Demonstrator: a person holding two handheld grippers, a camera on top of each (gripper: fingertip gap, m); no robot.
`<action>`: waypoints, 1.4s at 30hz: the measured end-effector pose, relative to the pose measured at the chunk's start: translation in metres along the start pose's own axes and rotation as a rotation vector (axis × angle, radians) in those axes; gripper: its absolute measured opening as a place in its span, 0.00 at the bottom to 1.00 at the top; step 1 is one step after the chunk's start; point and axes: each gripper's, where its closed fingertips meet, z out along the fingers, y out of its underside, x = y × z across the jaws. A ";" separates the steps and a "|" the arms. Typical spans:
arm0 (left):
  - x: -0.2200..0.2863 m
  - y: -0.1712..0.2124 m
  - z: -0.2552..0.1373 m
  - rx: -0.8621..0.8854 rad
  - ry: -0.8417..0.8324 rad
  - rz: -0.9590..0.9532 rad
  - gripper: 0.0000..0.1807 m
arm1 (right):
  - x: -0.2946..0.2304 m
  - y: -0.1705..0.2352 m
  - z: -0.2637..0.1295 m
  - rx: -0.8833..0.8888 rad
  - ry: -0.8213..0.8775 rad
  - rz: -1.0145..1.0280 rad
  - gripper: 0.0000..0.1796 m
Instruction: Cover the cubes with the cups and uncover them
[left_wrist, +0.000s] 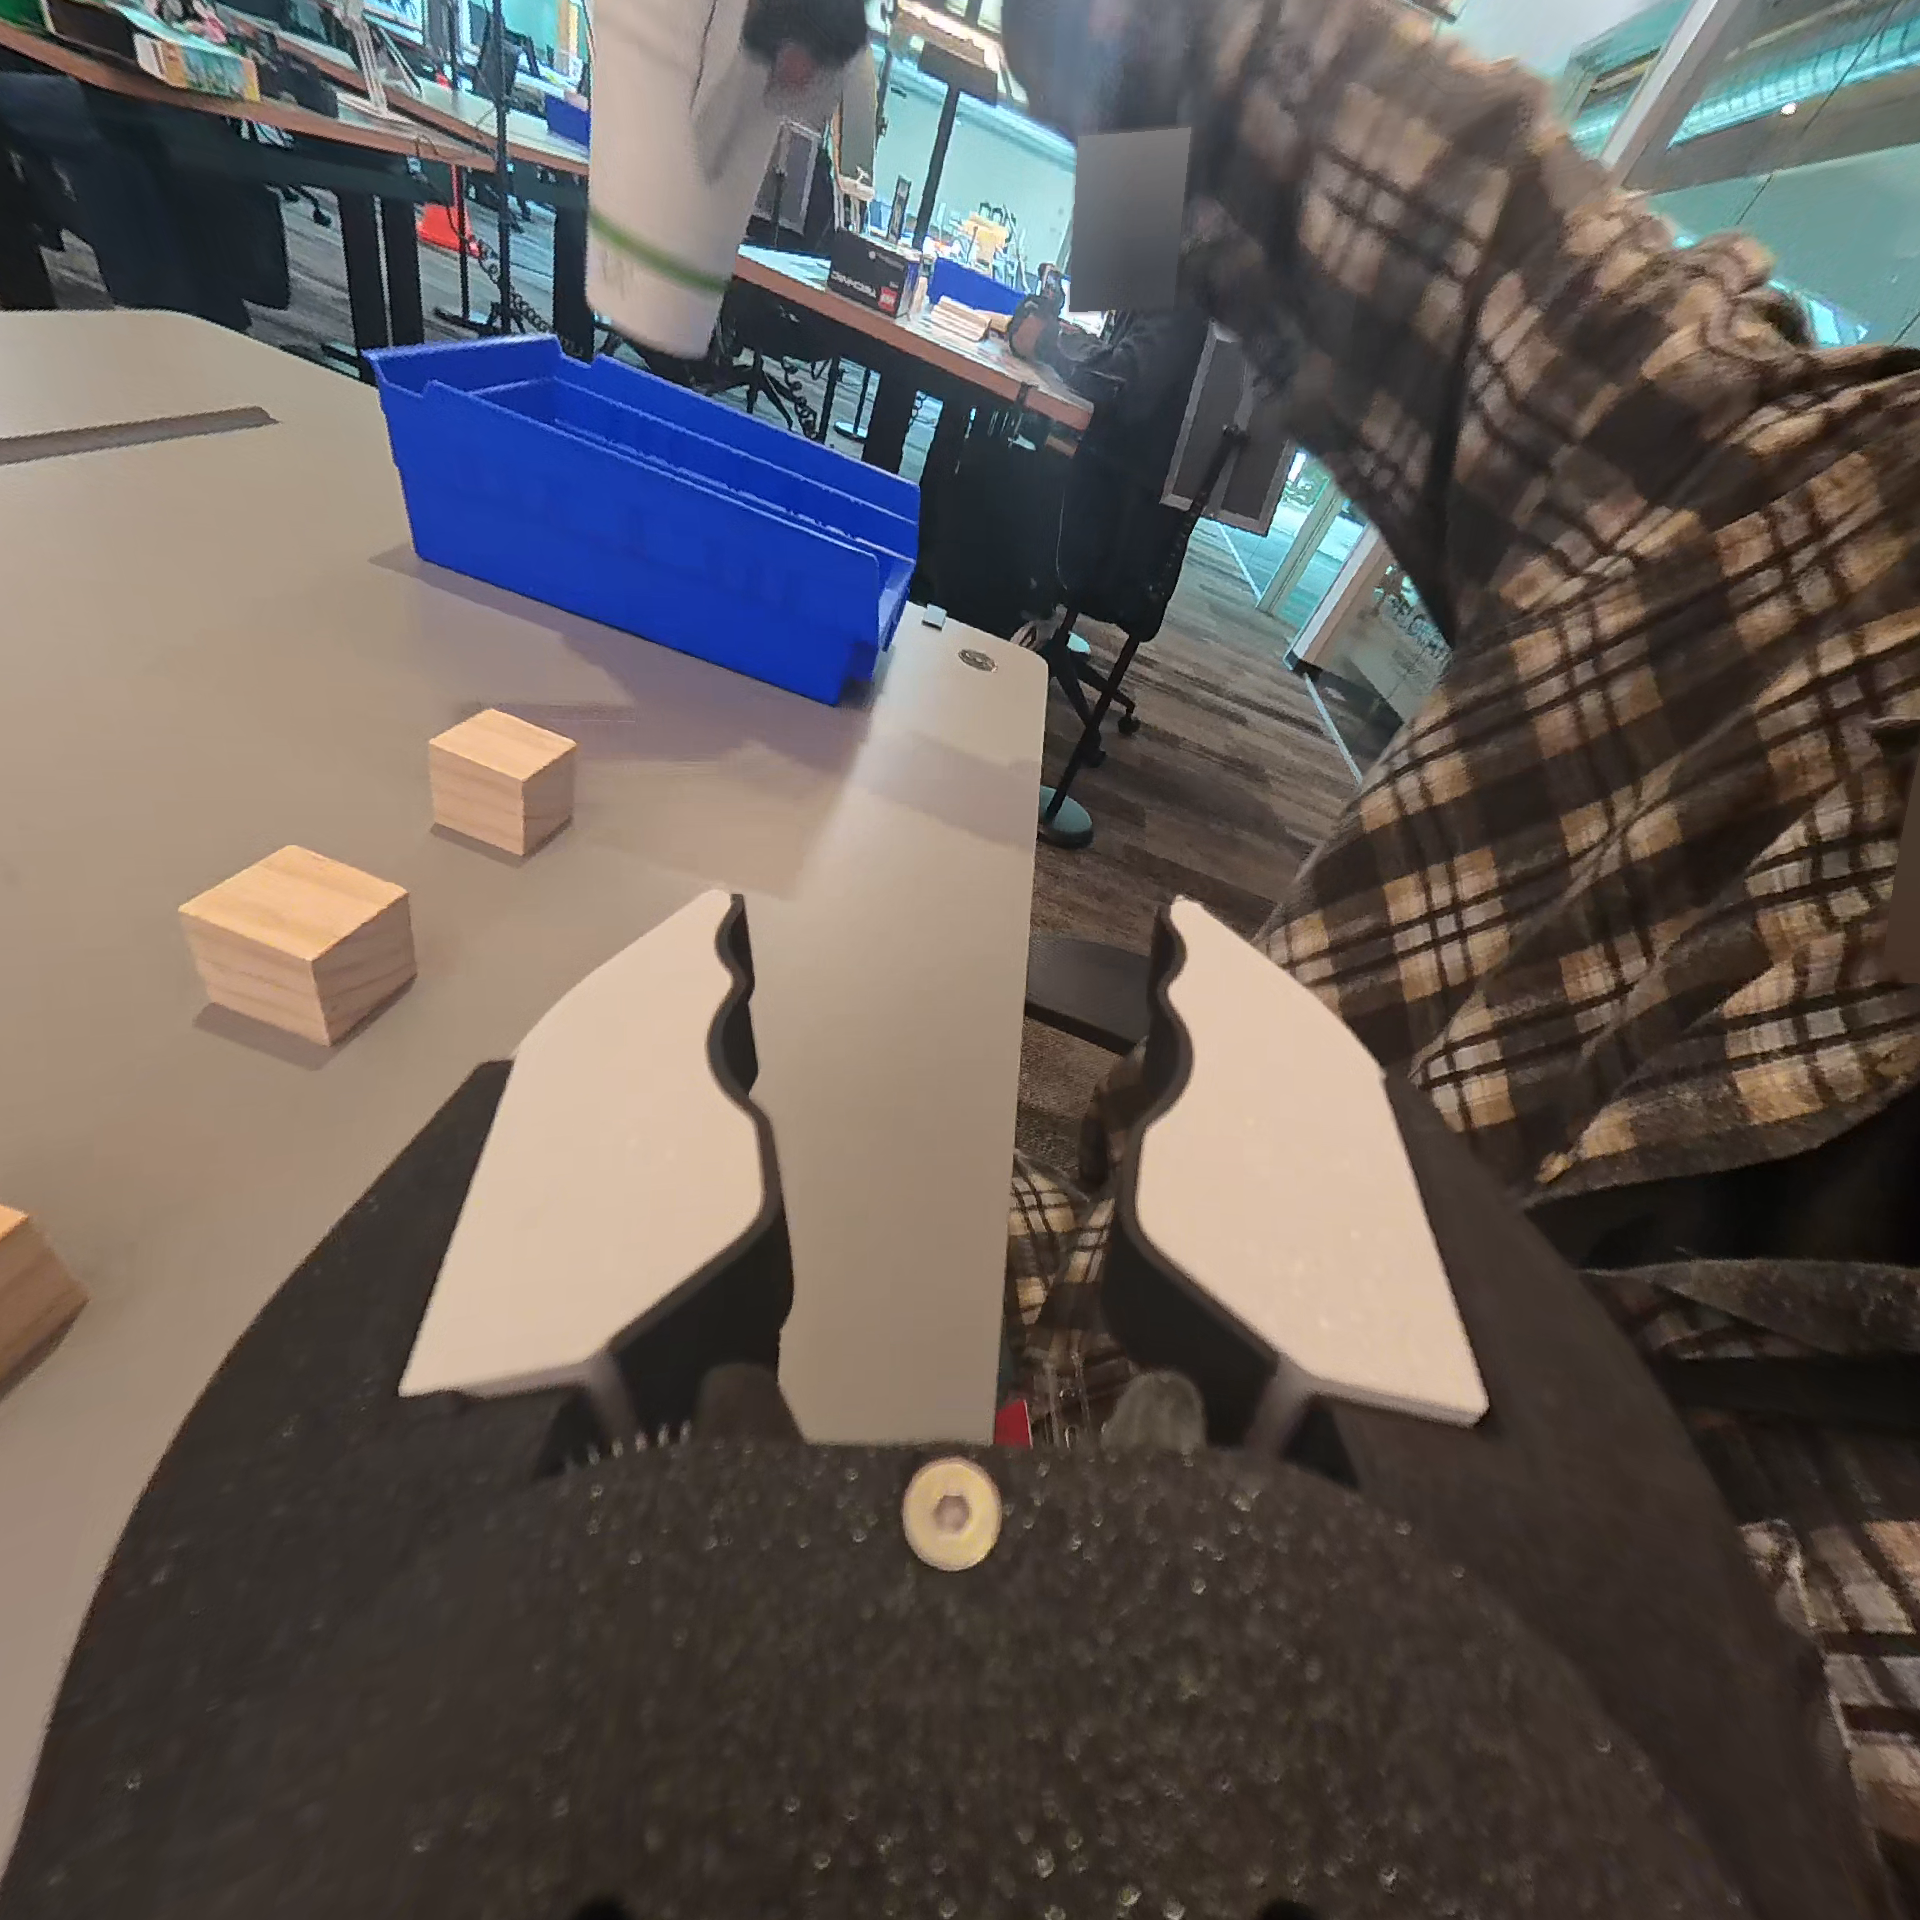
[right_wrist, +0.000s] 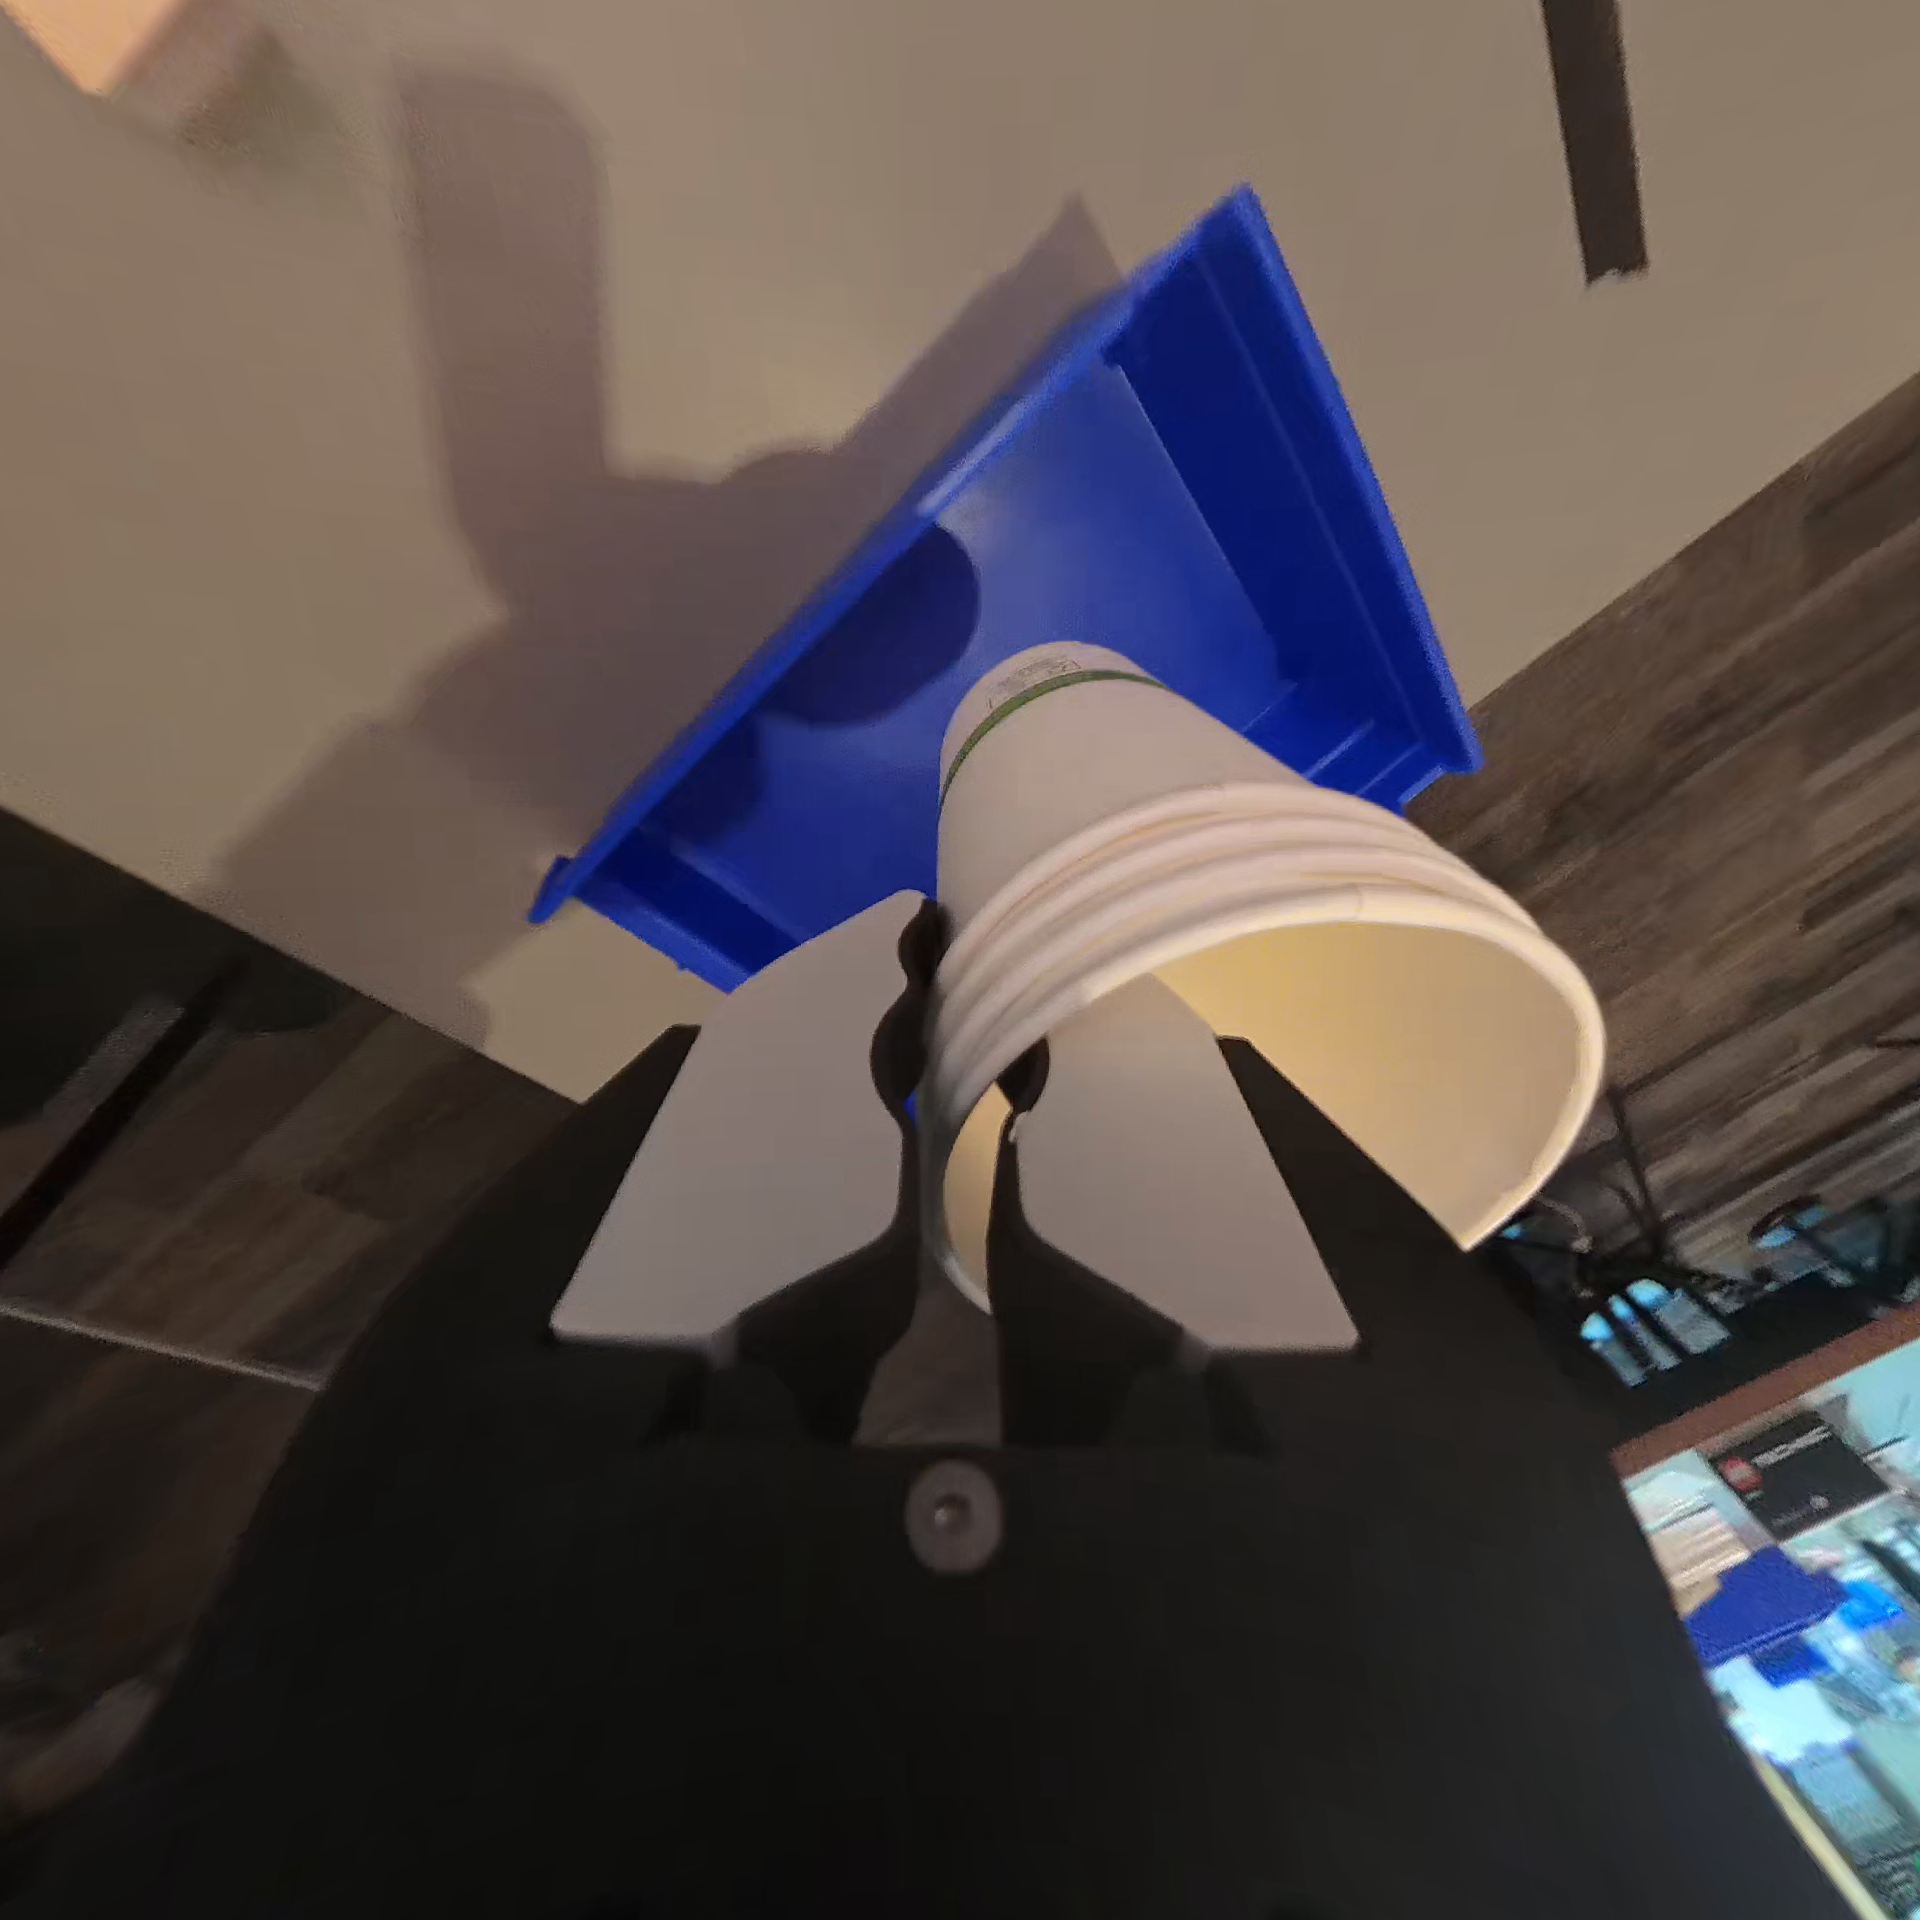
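Cups (right_wrist: 1195, 894): nested stack of white paper cups, several rolled rims layered at the mouth, thin green band near the base, cream interior. Right gripper (right_wrist: 961, 1049) pinches the stack's rim wall between its fingers, jaws nearly together, one finger outside the wall, one inside. Stack hangs in the air above the blue bin (right_wrist: 1060, 582), base pointing down toward the bin floor, not touching it. From the left wrist view the same stack (left_wrist: 675, 177) shows blurred, high over the bin (left_wrist: 644, 520), with a plaid sleeve (left_wrist: 1507, 520) reaching across.

Cubes: plain light wood, visible grain, uncovered on the grey table (left_wrist: 208, 644). Far cube (left_wrist: 502, 766) and near cube (left_wrist: 298, 940) sit apart; a third (left_wrist: 26, 1283) is cut off at the frame edge.

Left gripper (left_wrist: 951, 925) holds nothing, jaws wide, hovering at the table's edge.
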 end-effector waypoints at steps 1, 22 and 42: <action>-0.001 -0.002 -0.001 0.004 -0.002 0.002 0.40 | 0.007 0.002 0.013 -0.017 -0.012 0.023 0.04; -0.018 -0.012 0.001 -0.015 0.018 0.027 0.39 | 0.036 0.002 0.147 -0.094 -0.169 0.188 0.04; 0.003 -0.025 -0.024 0.014 -0.011 0.102 0.40 | 0.019 -0.034 -0.006 0.179 0.079 0.056 0.52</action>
